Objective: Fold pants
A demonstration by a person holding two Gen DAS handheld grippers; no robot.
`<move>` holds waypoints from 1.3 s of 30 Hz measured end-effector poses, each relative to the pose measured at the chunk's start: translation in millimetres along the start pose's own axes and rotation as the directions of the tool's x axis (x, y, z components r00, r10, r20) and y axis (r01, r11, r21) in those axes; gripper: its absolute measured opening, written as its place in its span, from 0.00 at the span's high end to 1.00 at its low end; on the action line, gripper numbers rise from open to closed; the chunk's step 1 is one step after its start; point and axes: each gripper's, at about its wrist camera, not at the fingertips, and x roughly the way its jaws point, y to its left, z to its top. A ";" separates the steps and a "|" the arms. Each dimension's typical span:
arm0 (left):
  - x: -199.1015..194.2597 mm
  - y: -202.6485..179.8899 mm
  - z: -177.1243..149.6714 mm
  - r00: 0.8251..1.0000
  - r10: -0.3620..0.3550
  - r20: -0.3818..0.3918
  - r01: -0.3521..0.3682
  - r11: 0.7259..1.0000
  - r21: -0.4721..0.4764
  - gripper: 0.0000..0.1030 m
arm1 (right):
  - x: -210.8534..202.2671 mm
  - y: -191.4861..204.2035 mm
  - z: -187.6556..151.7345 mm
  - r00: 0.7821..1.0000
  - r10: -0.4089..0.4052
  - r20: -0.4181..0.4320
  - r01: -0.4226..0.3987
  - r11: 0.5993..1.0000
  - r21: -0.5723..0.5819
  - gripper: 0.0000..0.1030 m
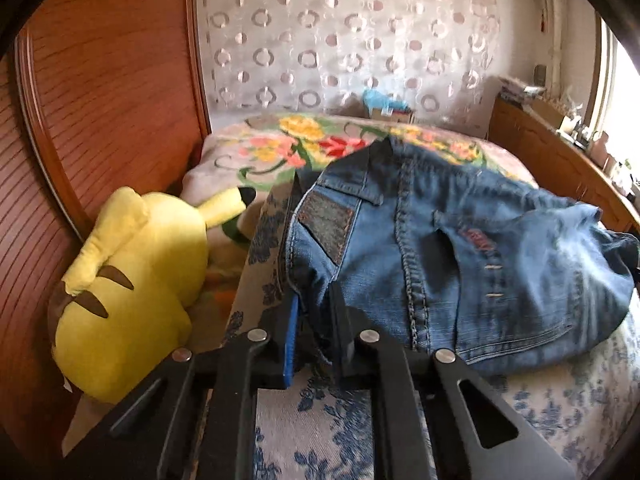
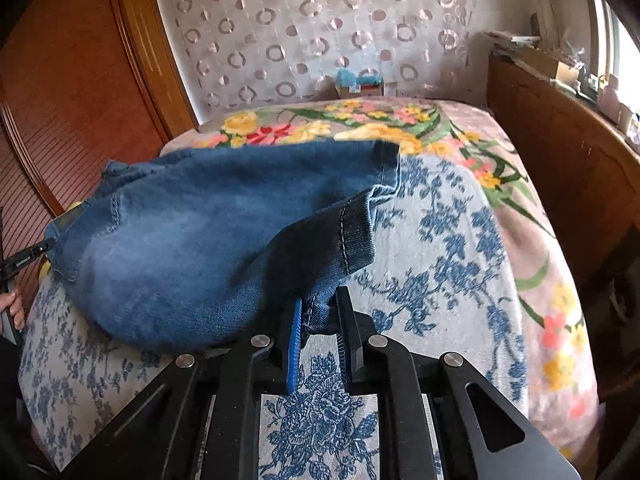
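Between its fingers, left gripper (image 1: 316, 320) pinches the waistband edge of the jeans (image 1: 460, 264); right gripper (image 2: 320, 320) pinches a leg hem. Jeans lie bunched across the bed (image 2: 440, 240), beside a yellow plush toy (image 1: 132, 280).

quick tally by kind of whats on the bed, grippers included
jeans: 1
yellow plush toy: 1
bed covers: 2, the blue floral cover and the pink flowered blanket
grippers: 2, the left gripper and the right gripper, each shut on denim
total: 6
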 end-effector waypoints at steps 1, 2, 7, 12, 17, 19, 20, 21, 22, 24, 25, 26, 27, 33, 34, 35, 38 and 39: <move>-10.6 -0.8 -0.1 0.999 -0.001 0.032 0.001 1.000 -0.007 0.87 | -5.4 0.2 -1.6 1.000 -0.006 0.012 0.006 1.000 -0.003 0.85; -19.6 -0.6 -0.4 0.998 -0.001 0.057 0.002 1.000 -0.013 0.87 | -11.2 0.9 -2.2 1.000 -0.009 0.027 0.009 1.000 -0.005 0.85; -61.5 -2.4 -9.4 0.994 -0.023 0.106 0.025 0.999 -0.024 0.87 | -43.0 2.2 -11.4 0.996 -0.020 0.081 0.020 1.000 -0.011 0.86; -91.9 -5.7 -31.0 0.991 -0.051 0.121 0.055 0.998 -0.031 0.87 | -72.6 4.5 -36.0 0.994 -0.031 0.105 0.033 0.999 -0.019 0.86; -120.5 -8.8 -56.9 0.987 -0.086 0.137 0.092 0.995 -0.041 0.87 | -101.9 1.2 -68.0 0.995 -0.019 0.101 0.020 1.000 -0.014 0.86; -129.3 -11.2 -65.7 0.986 -0.093 0.137 0.098 0.995 -0.031 0.87 | -115.1 -1.1 -79.1 0.995 -0.023 0.101 0.024 1.000 -0.009 0.86; -133.5 -11.6 -69.5 0.986 -0.096 0.139 0.101 0.995 -0.029 0.87 | -122.2 -1.6 -85.1 0.994 -0.024 0.103 0.025 1.000 -0.007 0.86; -139.7 -11.7 -74.8 0.984 -0.103 0.143 0.107 0.994 -0.027 0.87 | -127.9 -1.6 -88.4 0.994 -0.026 0.105 0.027 1.000 -0.007 0.86; -143.6 -11.3 -78.4 0.984 -0.107 0.143 0.111 0.993 -0.026 0.87 | -133.8 -1.1 -92.2 0.994 -0.030 0.108 0.031 1.000 -0.007 0.86; -152.3 -9.0 -86.4 0.982 -0.117 0.148 0.122 0.992 -0.028 0.87 | -143.9 0.9 -99.5 0.993 -0.037 0.115 0.038 0.999 -0.010 0.86; -156.0 -8.0 -89.6 0.982 -0.120 0.148 0.125 0.992 -0.026 0.87 | -150.2 1.6 -102.2 0.992 -0.039 0.119 0.040 0.999 -0.008 0.86; -160.6 -6.6 -94.2 0.981 -0.121 0.149 0.126 0.992 -0.025 0.87 | -154.6 2.5 -105.8 0.992 -0.041 0.123 0.043 0.999 -0.007 0.86; -164.0 -6.9 -98.2 0.981 -0.123 0.149 0.128 0.991 -0.025 0.87 | -158.5 3.2 -110.9 0.991 -0.043 0.126 0.044 0.999 -0.007 0.86; -163.5 -5.6 -124.4 0.988 -0.120 0.093 0.121 0.993 -0.010 0.86 | -169.2 3.1 -137.1 0.993 -0.040 0.107 0.039 0.999 0.012 0.85; -160.9 -5.9 -128.0 0.990 -0.118 0.075 0.119 0.993 -0.007 0.85 | -167.6 4.0 -140.2 0.995 -0.039 0.097 0.038 0.999 0.014 0.85; -159.2 -6.7 -131.1 0.991 -0.118 0.061 0.118 0.993 -0.006 0.85 | -166.2 4.4 -143.1 0.996 -0.036 0.087 0.035 0.999 0.015 0.85; -154.5 -2.8 -140.3 0.993 -0.116 0.017 0.116 0.993 -0.010 0.81 | -162.1 3.3 -148.0 0.997 -0.044 0.060 0.043 0.999 0.022 0.83; -154.4 -2.0 -141.1 0.993 -0.117 0.012 0.117 0.993 -0.007 0.78 | -162.0 2.9 -149.2 0.998 -0.040 0.056 0.039 0.999 0.022 0.81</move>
